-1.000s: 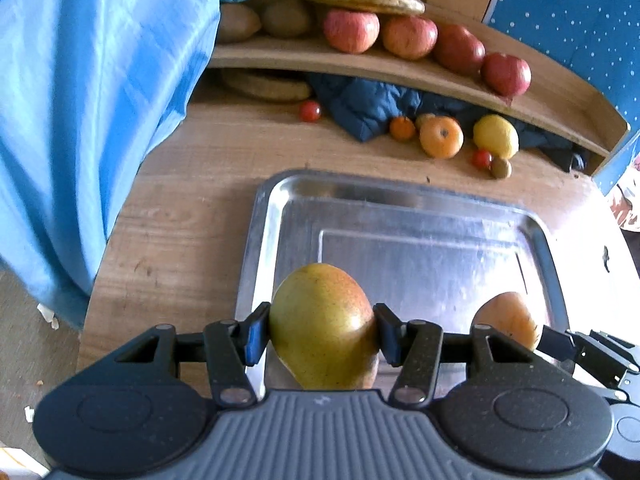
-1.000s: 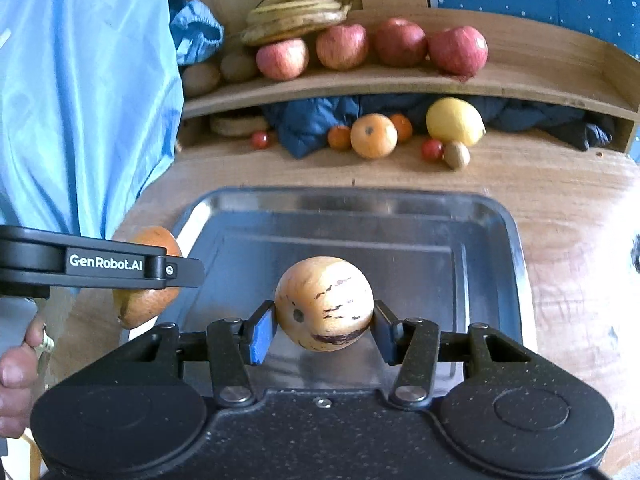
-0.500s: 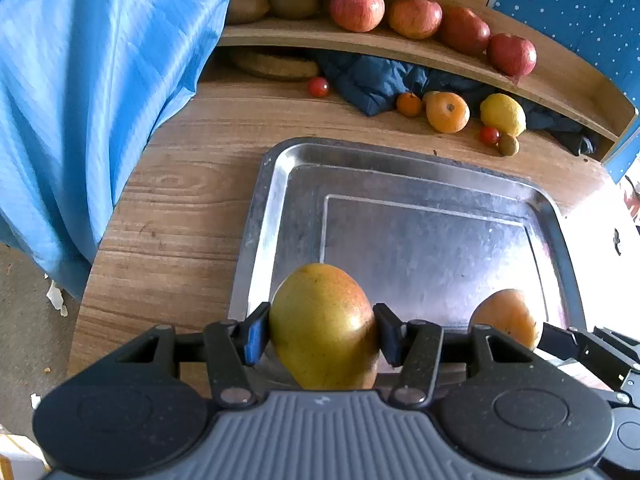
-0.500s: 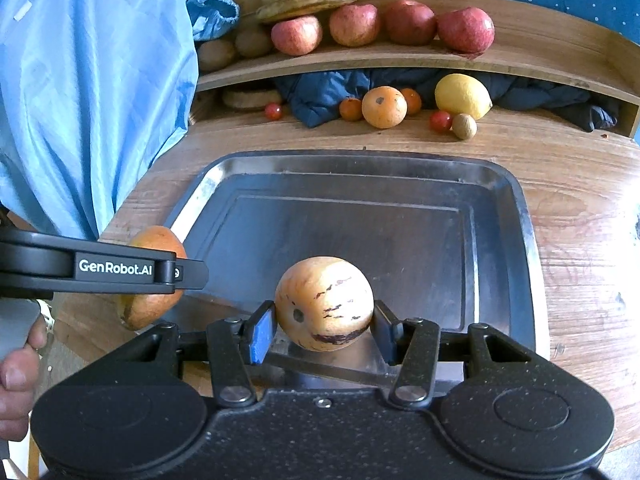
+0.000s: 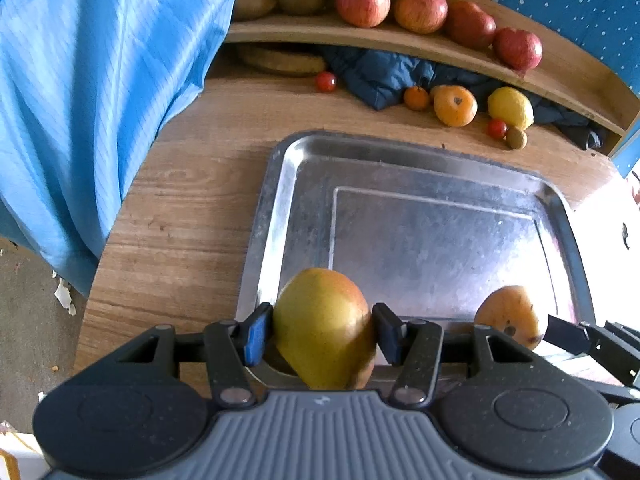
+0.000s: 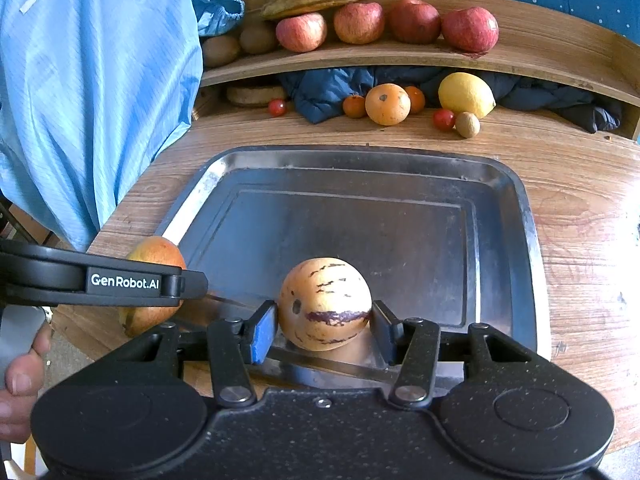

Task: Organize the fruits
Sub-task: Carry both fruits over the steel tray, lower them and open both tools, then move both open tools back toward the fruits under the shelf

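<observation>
Mango (image 5: 324, 328) sits between the left hand-held gripper (image 5: 322, 334), whose jaws are opening, at the steel tray's (image 5: 400, 168) six o'clock edge. Right hand-held gripper (image 6: 324, 322) clamps a pepino melon (image 6: 324, 304).

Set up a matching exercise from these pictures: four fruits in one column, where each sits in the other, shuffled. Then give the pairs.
Column one:
1. mango
2. striped melon
3. apples
4. lemon

Column two:
A. on the wooden shelf
B. on the table, behind the tray
C. between the pads of the left hand-held gripper, whose jaws are opening
D. gripped in the right hand-held gripper

Pairs: 1-C, 2-D, 3-A, 4-B
</observation>
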Tool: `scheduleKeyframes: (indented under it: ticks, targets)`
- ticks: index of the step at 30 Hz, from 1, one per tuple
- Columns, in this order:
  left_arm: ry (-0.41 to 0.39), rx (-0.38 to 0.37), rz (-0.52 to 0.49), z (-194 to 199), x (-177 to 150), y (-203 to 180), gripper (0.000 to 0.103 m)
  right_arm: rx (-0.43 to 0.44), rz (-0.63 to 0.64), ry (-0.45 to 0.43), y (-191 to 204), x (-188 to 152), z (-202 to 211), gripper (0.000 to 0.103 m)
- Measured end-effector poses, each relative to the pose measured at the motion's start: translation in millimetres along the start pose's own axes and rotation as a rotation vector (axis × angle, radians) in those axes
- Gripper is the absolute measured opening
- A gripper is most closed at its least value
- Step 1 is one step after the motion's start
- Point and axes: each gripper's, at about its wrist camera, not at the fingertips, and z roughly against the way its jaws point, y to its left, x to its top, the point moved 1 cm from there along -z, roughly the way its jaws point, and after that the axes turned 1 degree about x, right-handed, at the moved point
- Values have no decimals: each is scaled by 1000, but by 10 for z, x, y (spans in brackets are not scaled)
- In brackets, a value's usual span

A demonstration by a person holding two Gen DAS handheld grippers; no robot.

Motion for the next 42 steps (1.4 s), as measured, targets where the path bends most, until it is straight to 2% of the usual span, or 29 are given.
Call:
scheduleKeyframes:
  ticks: [4, 9, 14, 20, 26, 29, 34, 42]
  targets:
    - [-12, 7, -3, 73, 18, 19, 69, -5, 2, -11, -13, -17, 51, 56]
    - [-28, 10, -6, 220, 8, 71, 86, -15, 15, -40, -41, -6, 195, 70]
    - [-35, -2, -38, 410, -27, 98, 96, -13, 33, -51, -79, -32, 361, 84]
    - [14, 12, -121, 543, -163, 112, 100, -25, 44, -4, -80, -99, 520, 98]
    - [72, 78, -150, 552, -250, 210, 100, -93, 34, 83, -123, -160, 542, 101]
    - [98, 137, -153, 515, -225, 267, 101, -119, 21, 109, -155, -166, 546, 102]
    - [101, 174, -160, 444, -74, 347, 102, -153, 10, 121, -172, -90, 519, 102]
    - [67, 157, -142, 311, 403, 462, 102, -179, -17, 83, -152, 248, 439, 102]
